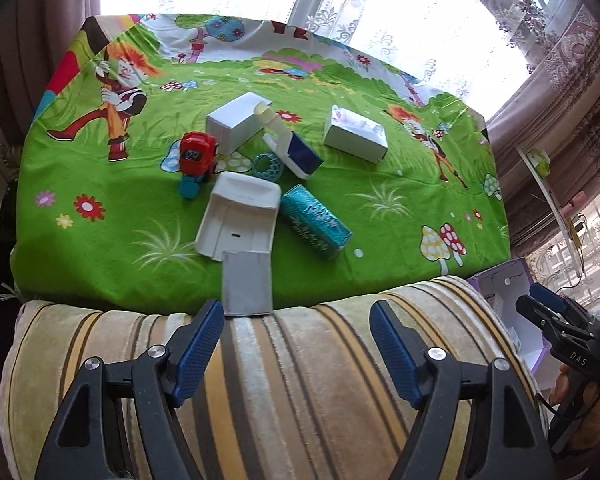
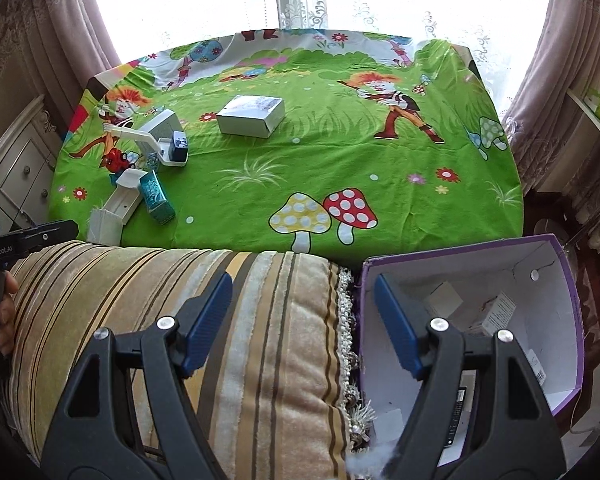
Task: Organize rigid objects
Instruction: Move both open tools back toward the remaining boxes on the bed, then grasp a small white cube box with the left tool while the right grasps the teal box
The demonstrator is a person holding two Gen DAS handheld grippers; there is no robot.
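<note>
Approach step: both grippers, left [image 1: 296,344] and right [image 2: 303,318], wide and empty over the striped cushion [image 1: 260,380]. Clutter still lies on the green cloth [image 1: 100,272]: white tray [image 1: 238,218], teal tube [image 1: 315,221], red toy [image 1: 196,156], white box [image 2: 250,115]. Next, probably reach forward, pinch one, drop it in the purple box [image 2: 568,280] beside the cushion.
</note>
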